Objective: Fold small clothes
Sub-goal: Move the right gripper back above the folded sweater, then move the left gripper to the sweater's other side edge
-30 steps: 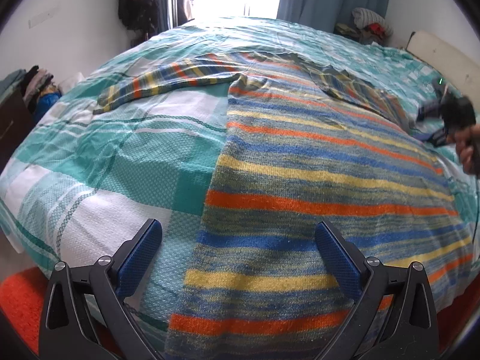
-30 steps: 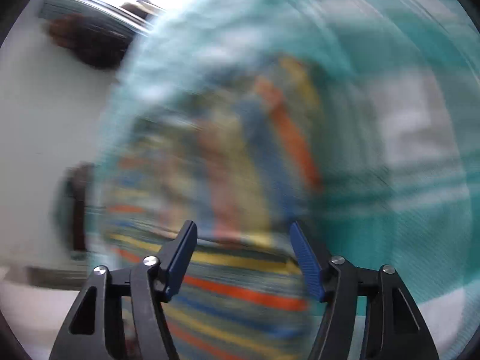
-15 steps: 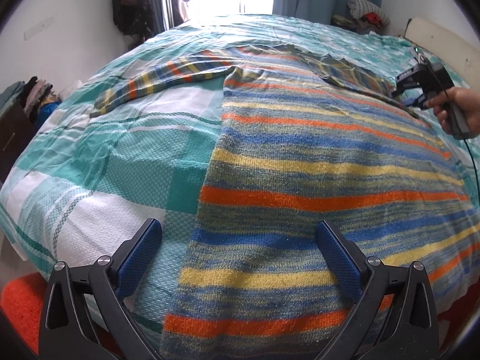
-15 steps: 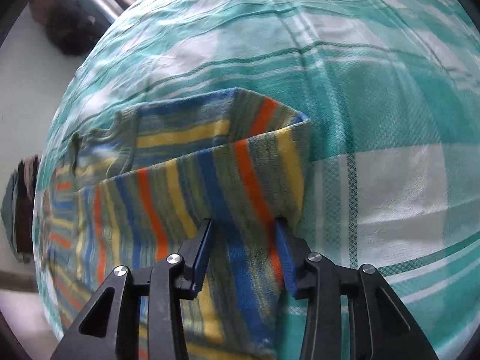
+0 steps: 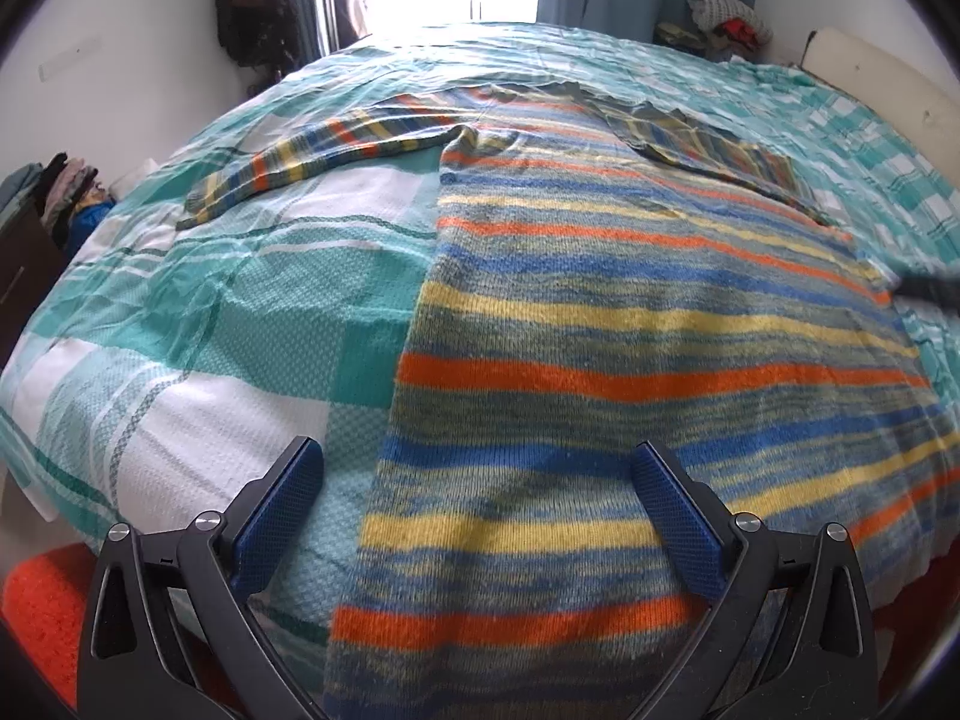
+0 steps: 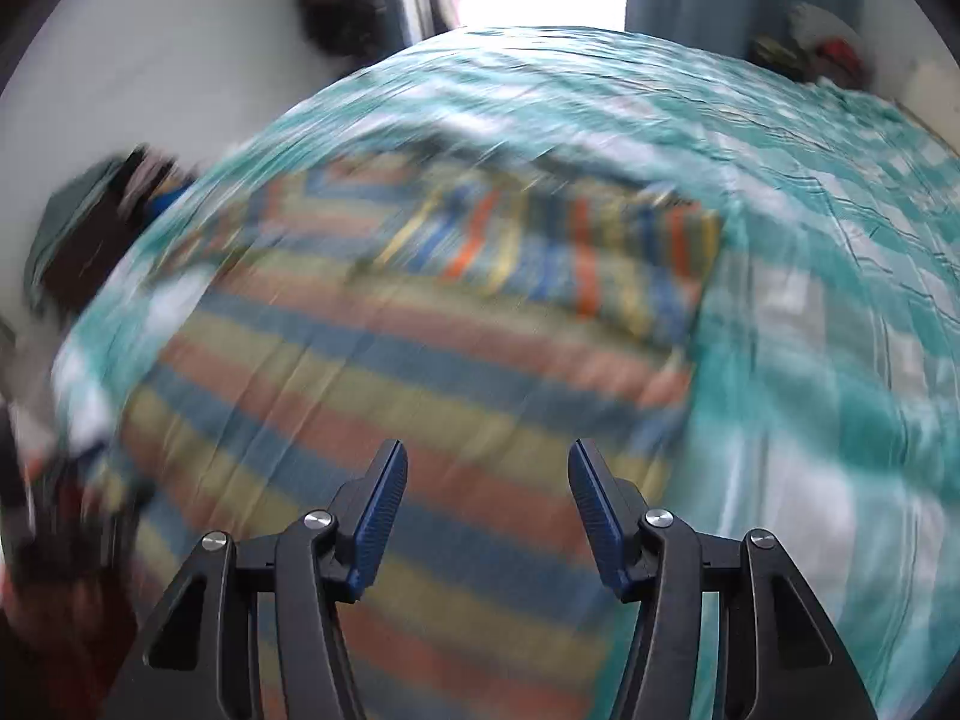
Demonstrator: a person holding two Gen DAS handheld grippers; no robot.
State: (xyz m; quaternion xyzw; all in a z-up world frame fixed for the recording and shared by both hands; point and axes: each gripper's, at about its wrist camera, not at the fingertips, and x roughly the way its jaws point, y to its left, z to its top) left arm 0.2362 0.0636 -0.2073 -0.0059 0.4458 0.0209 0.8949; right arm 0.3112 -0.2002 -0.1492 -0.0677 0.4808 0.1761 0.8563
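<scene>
One sleeve is lying folded in across the chest of the striped sweater point(image 5: 630, 312), which is spreading flat on the bed point(image 5: 240, 300): the right sleeve point(image 5: 714, 153) is resting on the body with its cuff near the right edge. That looks like the only fold made so far. The left sleeve point(image 5: 324, 156) is stretching out over the checked bedcover, and the body is not yet being doubled over, so most of the folding seems to be remaining. The left tool point(image 5: 480, 516) is hovering released over the hem, jaws wide apart. The right tool point(image 6: 486, 516) is also gaping empty above the sweater's right side, its view blurring.
</scene>
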